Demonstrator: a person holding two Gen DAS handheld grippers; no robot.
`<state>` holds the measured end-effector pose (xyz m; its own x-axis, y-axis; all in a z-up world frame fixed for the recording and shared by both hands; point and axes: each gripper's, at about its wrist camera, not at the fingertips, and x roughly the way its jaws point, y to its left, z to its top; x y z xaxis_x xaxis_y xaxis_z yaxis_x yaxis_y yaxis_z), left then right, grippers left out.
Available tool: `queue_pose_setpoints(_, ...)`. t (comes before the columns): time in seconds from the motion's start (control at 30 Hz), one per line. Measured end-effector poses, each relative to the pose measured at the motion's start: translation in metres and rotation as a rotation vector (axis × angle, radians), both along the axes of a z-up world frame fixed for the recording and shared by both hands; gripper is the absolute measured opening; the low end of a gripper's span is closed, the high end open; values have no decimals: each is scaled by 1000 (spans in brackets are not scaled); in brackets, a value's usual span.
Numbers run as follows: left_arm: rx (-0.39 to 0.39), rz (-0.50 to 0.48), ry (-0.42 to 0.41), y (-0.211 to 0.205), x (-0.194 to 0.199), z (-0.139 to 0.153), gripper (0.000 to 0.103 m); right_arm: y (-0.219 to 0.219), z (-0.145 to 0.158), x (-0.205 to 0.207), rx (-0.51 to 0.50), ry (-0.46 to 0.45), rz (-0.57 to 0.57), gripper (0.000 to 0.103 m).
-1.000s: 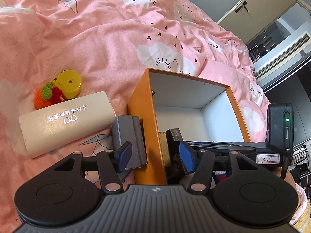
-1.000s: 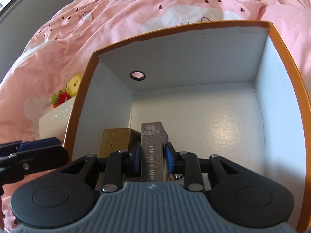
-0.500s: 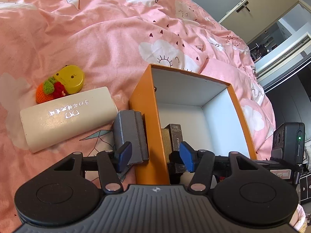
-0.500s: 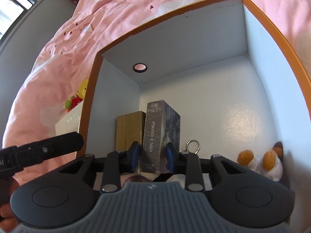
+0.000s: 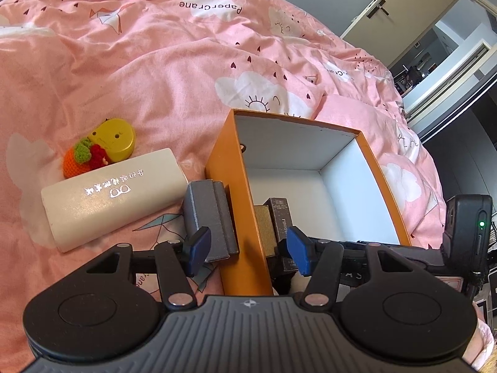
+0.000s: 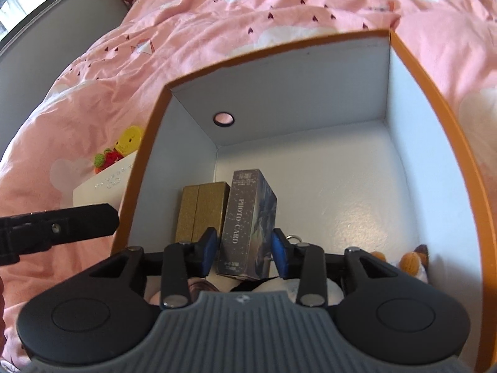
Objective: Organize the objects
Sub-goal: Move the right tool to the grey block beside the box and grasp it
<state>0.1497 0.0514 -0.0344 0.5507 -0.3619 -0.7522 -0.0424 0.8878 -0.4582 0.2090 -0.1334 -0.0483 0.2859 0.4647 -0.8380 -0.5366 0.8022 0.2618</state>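
Observation:
An orange box (image 5: 231, 186) with a white inside (image 6: 310, 93) sits on the pink bed. Inside stand a dark "PHOTO CARD" box (image 6: 247, 223) and a gold box (image 6: 200, 211) beside it. My right gripper (image 6: 243, 253) is open above the box, its blue pads apart on either side of the photo card box without gripping it. My left gripper (image 5: 248, 250) is open and straddles the box's left wall. Outside lie a grey box (image 5: 206, 217), a white glasses case (image 5: 115, 192), a yellow charm (image 5: 116, 138) and a crochet fruit (image 5: 82, 158).
Small plush toys (image 6: 407, 261) and a metal ring (image 6: 292, 237) lie in the box's near right corner. The pink duvet (image 5: 155, 62) spreads all around. A door and dark room show at far right (image 5: 450, 46).
My right gripper has opened and let go of the photo card box, which now stands in the orange box, and has pulled back and up. The left gripper has barely moved.

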Motion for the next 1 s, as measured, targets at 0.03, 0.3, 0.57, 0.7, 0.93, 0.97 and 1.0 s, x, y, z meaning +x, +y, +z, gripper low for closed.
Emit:
queue_pose_setpoints(0.03, 4, -1, -6, 1, -1, 3, 65, 0, 4, -3, 4, -24, 10, 41)
queue_pose_setpoints(0.3, 88, -32, -22, 20, -9, 23, 65, 20, 45, -21, 4, -218, 223, 49)
queue_pose_setpoints(0.57, 232, -44, -3, 49, -21, 35, 66, 77, 69, -51, -94, -376, 651, 70)
queue_pose_setpoints(0.7, 272, -67, 38, 60, -23, 32, 66, 105, 60, -60, -206, -416, 858, 73)
queue_pose_setpoints(0.93, 297, -115, 58, 61, -26, 20, 66, 135, 32, -59, -394, -442, 1107, 86)
queue_pose_setpoints(0.97, 291, -112, 60, 60, -26, 17, 66, 138, 29, -60, -413, -445, 1143, 87)
queue_pose_setpoints(1.0, 288, -106, 63, 58, -26, 13, 66, 142, 26, -61, -434, -448, 1174, 87)
